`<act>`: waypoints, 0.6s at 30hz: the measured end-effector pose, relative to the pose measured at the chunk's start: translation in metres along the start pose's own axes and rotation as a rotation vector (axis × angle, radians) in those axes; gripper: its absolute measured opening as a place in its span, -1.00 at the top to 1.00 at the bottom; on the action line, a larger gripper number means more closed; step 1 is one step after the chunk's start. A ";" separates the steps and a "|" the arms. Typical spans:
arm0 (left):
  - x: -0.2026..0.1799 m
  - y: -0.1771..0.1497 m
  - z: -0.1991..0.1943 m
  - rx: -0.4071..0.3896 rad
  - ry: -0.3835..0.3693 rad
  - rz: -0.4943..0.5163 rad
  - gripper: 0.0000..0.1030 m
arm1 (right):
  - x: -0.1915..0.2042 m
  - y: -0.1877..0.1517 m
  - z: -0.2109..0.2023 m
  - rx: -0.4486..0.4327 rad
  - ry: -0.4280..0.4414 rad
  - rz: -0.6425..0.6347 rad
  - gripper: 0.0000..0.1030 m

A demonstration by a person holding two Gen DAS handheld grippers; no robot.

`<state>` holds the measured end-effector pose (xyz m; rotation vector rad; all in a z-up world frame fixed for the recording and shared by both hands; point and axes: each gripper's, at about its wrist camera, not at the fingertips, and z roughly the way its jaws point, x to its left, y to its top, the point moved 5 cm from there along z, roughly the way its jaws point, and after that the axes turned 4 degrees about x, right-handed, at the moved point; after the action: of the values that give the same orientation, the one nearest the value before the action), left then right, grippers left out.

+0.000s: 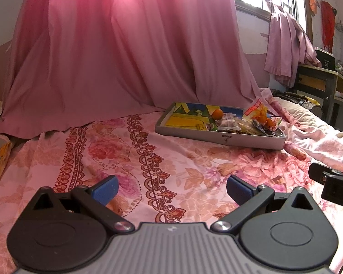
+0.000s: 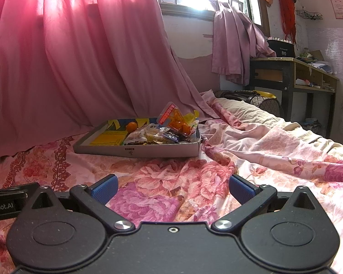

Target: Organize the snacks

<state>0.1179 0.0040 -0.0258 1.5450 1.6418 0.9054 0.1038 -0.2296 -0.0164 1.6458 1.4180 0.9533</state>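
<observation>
A shallow grey tray (image 1: 217, 137) (image 2: 148, 151) with a yellow and blue printed bottom lies on the flowered bedspread. Snack packets (image 1: 237, 124) (image 2: 153, 135) are piled at its right end, with an orange fruit (image 1: 217, 114) (image 2: 132, 126) behind them and a red and orange bag (image 1: 256, 109) (image 2: 173, 116) sticking up. My left gripper (image 1: 172, 188) hovers low over the bed, well short of the tray, open with nothing between its blue pads. My right gripper (image 2: 173, 188) is likewise open and empty, in front of the tray's near side.
A pink curtain (image 1: 116, 52) drapes down onto the bed behind the tray. Rumpled bedding (image 2: 274, 137) rises to the right. A dark desk (image 2: 290, 73) stands by the window at the far right. Part of the other gripper (image 1: 331, 182) shows at the right edge.
</observation>
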 end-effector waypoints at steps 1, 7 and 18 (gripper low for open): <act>0.001 0.000 0.000 0.000 -0.001 0.000 -0.99 | 0.000 0.000 0.000 0.000 0.000 0.000 -0.99; 0.002 0.001 0.001 0.000 0.000 -0.004 -0.99 | 0.000 0.000 0.000 0.000 0.000 0.000 -0.99; 0.003 0.000 0.002 0.004 0.000 -0.005 -0.99 | 0.001 -0.001 0.001 0.002 0.000 -0.001 -0.99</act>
<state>0.1193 0.0067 -0.0266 1.5427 1.6475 0.9003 0.1043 -0.2285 -0.0175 1.6465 1.4206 0.9515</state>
